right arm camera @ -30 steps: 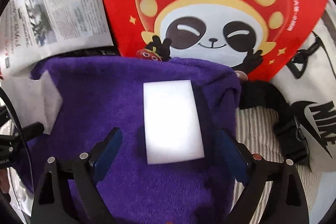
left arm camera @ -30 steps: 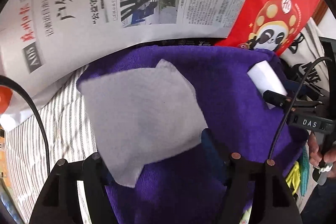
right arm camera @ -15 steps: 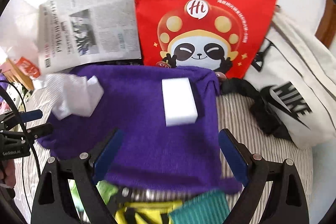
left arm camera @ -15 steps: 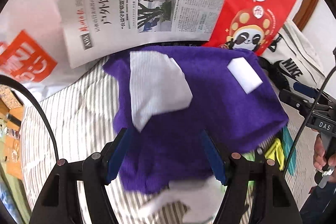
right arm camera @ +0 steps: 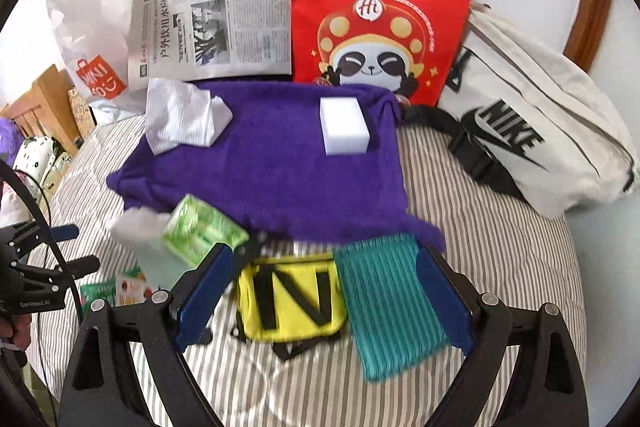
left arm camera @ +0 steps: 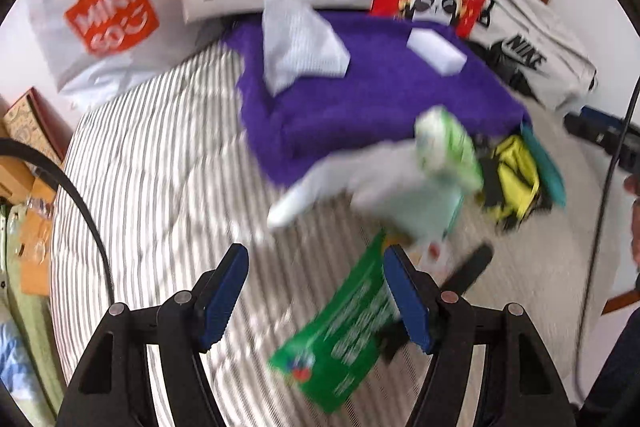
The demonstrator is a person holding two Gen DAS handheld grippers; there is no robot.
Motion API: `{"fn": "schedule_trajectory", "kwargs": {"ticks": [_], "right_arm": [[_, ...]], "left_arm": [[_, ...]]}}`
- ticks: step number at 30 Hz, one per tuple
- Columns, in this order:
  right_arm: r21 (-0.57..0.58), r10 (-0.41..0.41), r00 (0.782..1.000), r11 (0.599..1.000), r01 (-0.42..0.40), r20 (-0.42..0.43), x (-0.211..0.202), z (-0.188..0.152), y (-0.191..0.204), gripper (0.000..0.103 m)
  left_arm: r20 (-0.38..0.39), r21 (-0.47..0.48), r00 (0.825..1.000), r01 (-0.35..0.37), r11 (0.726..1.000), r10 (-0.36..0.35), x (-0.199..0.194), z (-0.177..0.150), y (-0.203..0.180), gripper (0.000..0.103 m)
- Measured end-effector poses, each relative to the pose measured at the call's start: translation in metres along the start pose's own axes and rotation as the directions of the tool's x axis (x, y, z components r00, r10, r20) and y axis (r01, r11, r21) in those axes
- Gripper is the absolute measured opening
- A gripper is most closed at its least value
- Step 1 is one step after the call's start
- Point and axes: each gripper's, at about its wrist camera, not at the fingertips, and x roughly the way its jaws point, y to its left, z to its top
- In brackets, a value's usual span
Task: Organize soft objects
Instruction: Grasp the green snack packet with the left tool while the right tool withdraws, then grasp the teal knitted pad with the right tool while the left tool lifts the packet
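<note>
A purple towel [right arm camera: 272, 163] lies spread on the striped bed; it also shows in the left wrist view [left arm camera: 360, 99]. On it rest a white cloth [right arm camera: 180, 119] [left arm camera: 300, 47] at its left and a white sponge block [right arm camera: 344, 127] [left arm camera: 436, 55] at its right. Near the towel's front edge lie a green tissue pack [right arm camera: 200, 227] [left arm camera: 444, 151], a yellow pouch [right arm camera: 292, 295] [left arm camera: 512, 179] and a teal ribbed cloth [right arm camera: 388, 303]. My left gripper [left arm camera: 316, 291] is open and empty above the bed. My right gripper [right arm camera: 320, 299] is open and empty above the pouch and teal cloth.
A red panda bag [right arm camera: 380, 15], a newspaper [right arm camera: 216, 31], a white Miniso bag [right arm camera: 92, 39] and a white Nike bag [right arm camera: 528, 131] stand along the back. A green packet [left arm camera: 348, 339] lies by the left gripper. Wooden furniture [right arm camera: 40, 103] is at the left.
Both grippers have pulled back and up from the towel. The white cloth and sponge stay on the towel. The front items have come into view.
</note>
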Motion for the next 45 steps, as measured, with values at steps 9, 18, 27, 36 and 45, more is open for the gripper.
{"fn": "schedule_trajectory", "kwargs": {"ticks": [9,18,27,36,45], "right_arm": [[0.05,0.004,1.0,0.999,-0.004,-0.01,-0.013,-0.039,-0.01,0.092],[0.084,-0.033,0.999,0.996,0.035,-0.026,-0.016,-0.052,-0.021,0.092],[0.076,-0.035,0.998,0.996,0.039,-0.052,-0.007,-0.053,-0.017,0.092],[0.072,-0.036,0.997,0.997,0.041,-0.064,-0.002,-0.053,-0.017,0.092],[0.066,-0.039,0.996,0.997,0.045,-0.076,0.002,-0.056,-0.019,0.092]], "left_arm": [[0.012,0.197,1.0,0.01,0.98,-0.012,-0.001,-0.052,-0.009,0.068],[-0.005,0.312,0.998,0.054,0.949,-0.055,0.019,-0.047,-0.015,0.076],[0.001,0.372,0.996,0.086,0.924,-0.093,0.021,-0.042,-0.036,0.051],[0.002,0.224,0.996,0.091,0.97,-0.093,0.012,-0.049,-0.013,0.036],[-0.008,0.213,0.998,0.061,0.975,-0.06,0.015,-0.047,-0.017,0.034]]}}
